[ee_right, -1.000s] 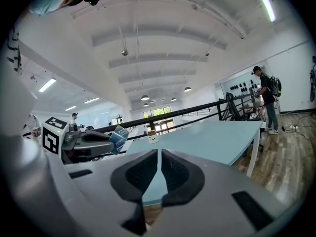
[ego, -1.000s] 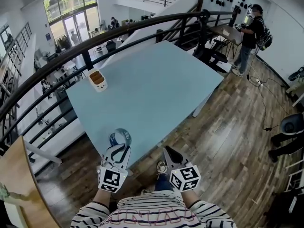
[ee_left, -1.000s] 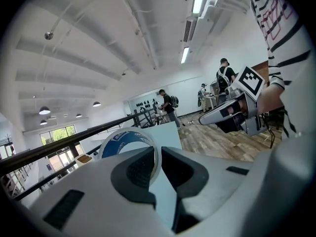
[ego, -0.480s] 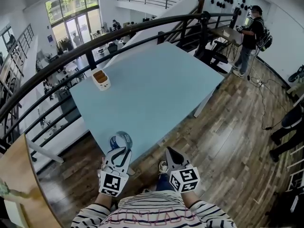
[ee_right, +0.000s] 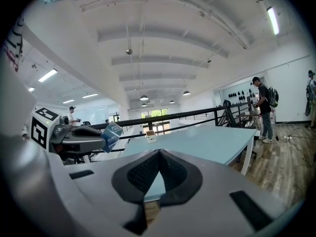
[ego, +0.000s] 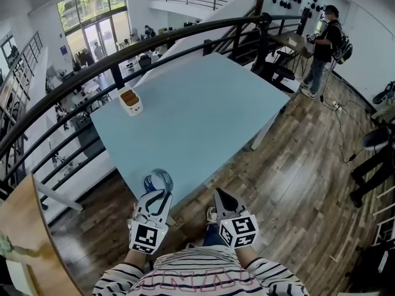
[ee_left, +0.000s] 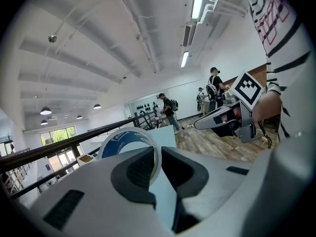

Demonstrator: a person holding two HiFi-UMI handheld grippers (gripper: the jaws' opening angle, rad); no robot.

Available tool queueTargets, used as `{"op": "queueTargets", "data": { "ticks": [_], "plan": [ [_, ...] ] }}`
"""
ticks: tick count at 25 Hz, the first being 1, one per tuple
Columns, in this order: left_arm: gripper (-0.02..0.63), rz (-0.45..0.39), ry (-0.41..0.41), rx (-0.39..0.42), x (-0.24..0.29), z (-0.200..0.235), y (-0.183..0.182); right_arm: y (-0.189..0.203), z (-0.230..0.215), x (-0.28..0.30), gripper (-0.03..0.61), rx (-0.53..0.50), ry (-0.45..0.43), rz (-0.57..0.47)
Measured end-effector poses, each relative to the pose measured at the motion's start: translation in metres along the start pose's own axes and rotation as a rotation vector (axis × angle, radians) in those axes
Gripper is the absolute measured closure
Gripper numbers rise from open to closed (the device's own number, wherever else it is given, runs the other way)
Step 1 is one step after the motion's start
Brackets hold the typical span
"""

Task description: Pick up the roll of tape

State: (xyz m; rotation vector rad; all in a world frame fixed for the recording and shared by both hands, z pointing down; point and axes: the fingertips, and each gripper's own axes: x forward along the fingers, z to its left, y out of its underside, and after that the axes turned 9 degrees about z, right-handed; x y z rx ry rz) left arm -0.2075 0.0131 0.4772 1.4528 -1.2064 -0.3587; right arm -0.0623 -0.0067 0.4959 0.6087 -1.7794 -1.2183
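A roll of clear tape with a blue core (ego: pixel 158 180) stands on edge between the jaws of my left gripper (ego: pixel 154 196), held just above the near corner of the pale blue table (ego: pixel 197 116). In the left gripper view the roll (ee_left: pixel 127 141) has its wall pinched between the two dark pads (ee_left: pixel 140 169). My right gripper (ego: pixel 222 197) hovers beside it over the wooden floor, shut with nothing in it; its pads (ee_right: pixel 148 174) meet at the tips. The right gripper view also shows the left gripper and the roll (ee_right: pixel 111 136) at the left.
A small white box with brown contents (ego: pixel 130 101) sits at the table's far left edge. A black railing (ego: pixel 74 79) curves behind the table. A person with a backpack (ego: pixel 324 42) stands at the far right on the wooden floor (ego: pixel 296 165).
My left gripper has carried the tape roll a little toward the near table corner and upward. The right gripper's jaws have shut.
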Motion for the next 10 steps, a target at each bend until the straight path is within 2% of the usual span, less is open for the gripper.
{"op": "queueTargets", "data": {
  "ticks": [10],
  "plan": [
    [0.549, -0.006, 0.008, 0.005, 0.0015, -0.0062, -0.0053, -0.0002, -0.0049, -0.0062, 0.552, 0.002, 0.011, 0.002]
  ]
}}
